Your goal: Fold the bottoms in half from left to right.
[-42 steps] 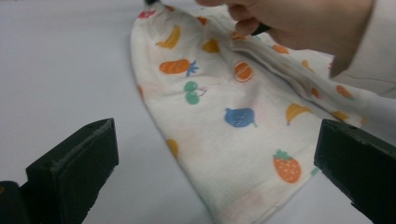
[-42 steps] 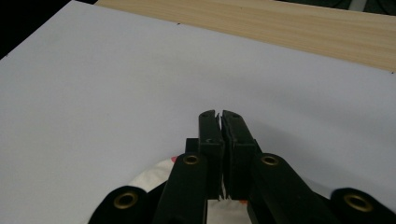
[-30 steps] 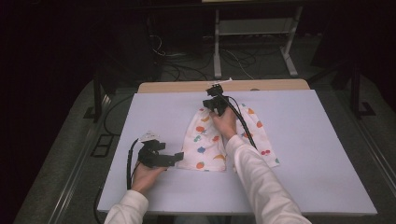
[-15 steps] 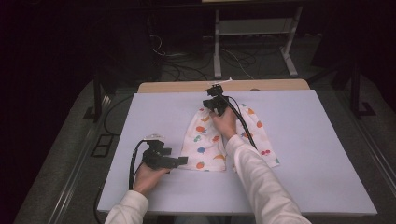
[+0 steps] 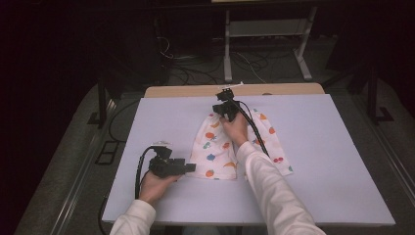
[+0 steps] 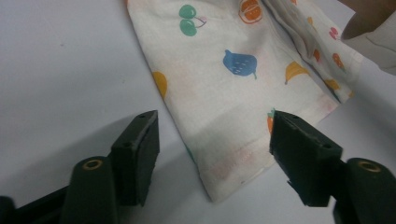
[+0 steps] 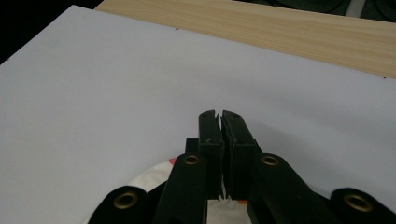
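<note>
A white cloth (image 5: 215,152) printed with coloured fruit lies flat in the middle of the table. In the left gripper view its near corner (image 6: 224,154) lies between the two jaws of my left gripper (image 6: 215,126), which have just been closing; a gap shows on each side of the fabric, and the pads do not press it. From above, the left gripper (image 5: 192,168) lies low at the cloth's left front corner. My right gripper (image 5: 221,108) sits at the cloth's far edge, jaws shut with a thin sliver of white fabric (image 7: 223,192) pinched between them.
The white table top (image 5: 333,161) has bare room left and right of the cloth. A wooden strip (image 7: 299,32) runs along its far edge. Black cables trail from both grippers, and the right sleeve (image 5: 274,191) lies over the cloth.
The left gripper has edged slightly toward the cloth's corner and its jaws look narrower. The right hand and the cloth have kept still.
</note>
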Demonstrator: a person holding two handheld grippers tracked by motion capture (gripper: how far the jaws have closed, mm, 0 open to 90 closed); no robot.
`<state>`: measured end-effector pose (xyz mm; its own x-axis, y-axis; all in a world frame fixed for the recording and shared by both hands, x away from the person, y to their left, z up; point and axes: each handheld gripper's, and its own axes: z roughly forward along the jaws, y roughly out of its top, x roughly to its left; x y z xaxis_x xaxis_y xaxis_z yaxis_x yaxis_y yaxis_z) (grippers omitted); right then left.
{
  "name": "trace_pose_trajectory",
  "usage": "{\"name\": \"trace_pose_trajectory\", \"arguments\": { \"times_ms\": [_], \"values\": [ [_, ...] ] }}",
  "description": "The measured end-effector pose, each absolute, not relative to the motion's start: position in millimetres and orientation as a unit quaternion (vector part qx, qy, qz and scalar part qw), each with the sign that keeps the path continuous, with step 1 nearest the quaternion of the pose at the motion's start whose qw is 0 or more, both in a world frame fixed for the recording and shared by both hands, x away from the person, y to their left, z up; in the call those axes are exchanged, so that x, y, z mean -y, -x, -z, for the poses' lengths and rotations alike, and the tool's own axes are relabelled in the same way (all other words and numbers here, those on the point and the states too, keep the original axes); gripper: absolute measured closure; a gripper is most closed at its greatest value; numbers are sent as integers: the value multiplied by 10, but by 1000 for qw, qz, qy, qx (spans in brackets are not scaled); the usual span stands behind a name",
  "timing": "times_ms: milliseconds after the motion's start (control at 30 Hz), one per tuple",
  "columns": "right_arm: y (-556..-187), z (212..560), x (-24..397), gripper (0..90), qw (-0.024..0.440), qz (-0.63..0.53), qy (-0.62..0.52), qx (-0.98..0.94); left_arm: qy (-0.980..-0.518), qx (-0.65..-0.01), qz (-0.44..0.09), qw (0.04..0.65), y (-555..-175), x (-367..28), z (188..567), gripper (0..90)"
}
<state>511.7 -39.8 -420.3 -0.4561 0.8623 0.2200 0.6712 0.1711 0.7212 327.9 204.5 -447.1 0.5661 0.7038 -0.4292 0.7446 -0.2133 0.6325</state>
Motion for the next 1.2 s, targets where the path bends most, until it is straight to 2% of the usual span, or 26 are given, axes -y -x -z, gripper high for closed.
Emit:
{"name": "trace_pose_trajectory", "arguments": {
  "times_ms": [233,300,400,700,1100,1200],
  "values": [
    [-5118,4207,398,857,120,-396,-509,-754,-771,-479,31,419,-3294,-2092,4480,460],
    [-5119,4205,397,857,121,-397,-509,-754,-768,-483,39,419,-3300,-2108,4485,528],
    [-5119,4203,400,857,122,-397,-508,-755,-765,-487,51,419,-3309,-2122,4494,575],
    [-5118,4193,408,857,122,-399,-509,-753,-751,-494,100,427,-3352,-2149,4546,661],
    [-5111,4187,424,857,121,-402,-508,-752,-771,-478,91,412,-3350,-2096,4563,867],
    [-5109,4190,430,857,120,-404,-508,-752,-774,-471,95,412,-3347,-2081,4565,881]
  ]
}}
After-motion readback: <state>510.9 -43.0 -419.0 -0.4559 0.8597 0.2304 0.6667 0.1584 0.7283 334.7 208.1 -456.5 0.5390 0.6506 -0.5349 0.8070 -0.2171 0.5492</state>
